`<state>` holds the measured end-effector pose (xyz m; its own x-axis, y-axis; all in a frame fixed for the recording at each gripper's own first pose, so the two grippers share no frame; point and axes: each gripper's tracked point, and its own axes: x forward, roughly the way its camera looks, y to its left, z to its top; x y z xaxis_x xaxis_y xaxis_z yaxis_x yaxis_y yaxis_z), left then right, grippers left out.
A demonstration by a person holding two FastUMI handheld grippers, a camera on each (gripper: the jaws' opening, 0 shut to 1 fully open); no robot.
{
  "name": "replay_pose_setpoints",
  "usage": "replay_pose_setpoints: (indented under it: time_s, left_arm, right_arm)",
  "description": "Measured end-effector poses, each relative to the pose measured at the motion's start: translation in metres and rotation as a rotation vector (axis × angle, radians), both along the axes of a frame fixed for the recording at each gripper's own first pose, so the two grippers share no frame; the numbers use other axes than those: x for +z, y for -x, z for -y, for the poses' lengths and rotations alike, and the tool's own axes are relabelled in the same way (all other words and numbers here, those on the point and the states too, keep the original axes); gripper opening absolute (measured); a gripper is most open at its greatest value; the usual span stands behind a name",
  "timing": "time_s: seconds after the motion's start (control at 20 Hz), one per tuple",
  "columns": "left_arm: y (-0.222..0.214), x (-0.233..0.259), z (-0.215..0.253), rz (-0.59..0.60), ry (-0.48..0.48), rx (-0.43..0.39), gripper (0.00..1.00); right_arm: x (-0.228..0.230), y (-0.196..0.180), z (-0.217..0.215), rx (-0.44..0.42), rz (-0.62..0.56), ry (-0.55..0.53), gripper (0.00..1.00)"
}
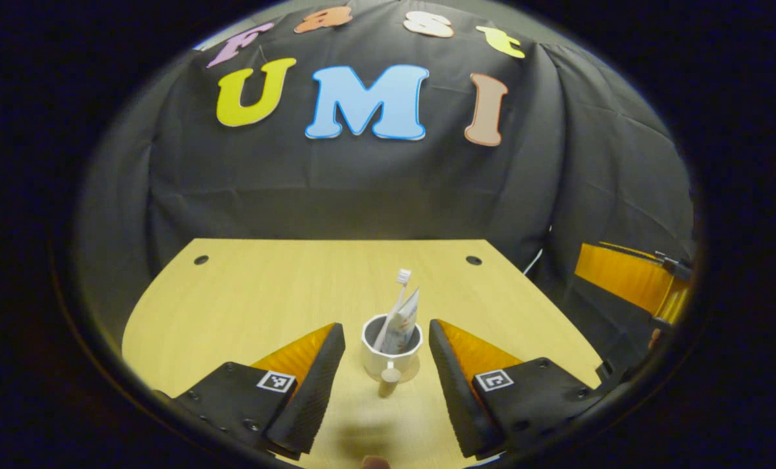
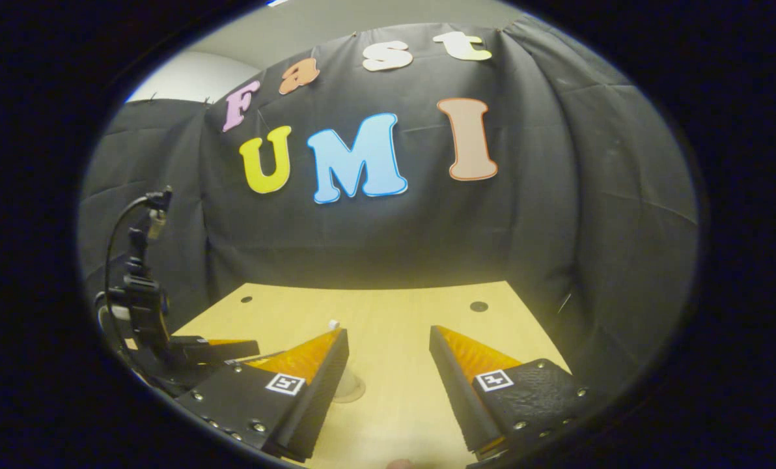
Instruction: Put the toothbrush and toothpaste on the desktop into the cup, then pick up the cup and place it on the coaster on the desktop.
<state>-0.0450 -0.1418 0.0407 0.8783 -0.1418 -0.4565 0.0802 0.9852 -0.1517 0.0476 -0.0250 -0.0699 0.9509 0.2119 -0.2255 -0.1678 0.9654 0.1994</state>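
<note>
In the left gripper view, your left gripper point(image 1: 387, 342) stands with jaws wide apart and empty. Between its fingertips a white cup point(image 1: 391, 355) sits on the coaster point(image 1: 406, 374) on the wooden desktop point(image 1: 264, 293), holding the toothbrush point(image 1: 401, 281) and toothpaste point(image 1: 406, 319) upright.

In the right gripper view, your right gripper point(image 2: 388, 348) is also spread open, holding nothing. The coaster's edge peeks beside its left finger, and the left gripper lies at far left.
</note>
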Motion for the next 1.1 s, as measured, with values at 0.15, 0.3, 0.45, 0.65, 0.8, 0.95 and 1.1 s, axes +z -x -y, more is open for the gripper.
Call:
replay_pose_setpoints:
  time_s: [0.15,0.3,0.45,0.65,0.8,0.95,1.1]
  left_arm:
    - [-0.001,0.021,-0.008,0.1,0.01,0.029,0.95]
    - [-0.005,0.042,-0.019,0.182,0.011,0.048,0.97]
    - [-0.007,0.059,-0.029,0.261,0.021,0.061,0.95]
    - [-0.006,0.076,-0.039,0.321,0.013,0.072,0.96]
    - [-0.006,0.081,-0.046,0.34,0.026,0.073,0.97]
    - [-0.005,0.086,-0.055,0.352,0.021,0.081,0.95]
    - [-0.002,0.094,-0.062,0.381,-0.005,0.078,0.97]
  right_arm:
    - [0.003,0.001,0.002,-0.02,0.012,0.01,0.8]
    - [0.003,0.002,0.008,-0.052,0.028,0.046,0.8]
    - [0.01,0.003,0.013,-0.085,0.067,0.086,0.8]
    - [0.028,0.006,0.012,-0.123,0.139,0.114,0.8]
    - [0.046,0.013,0.006,-0.142,0.198,0.108,0.79]
    - [0.055,0.016,-0.001,-0.155,0.226,0.108,0.8]
    - [0.065,0.027,0.001,-0.173,0.257,0.099,0.79]
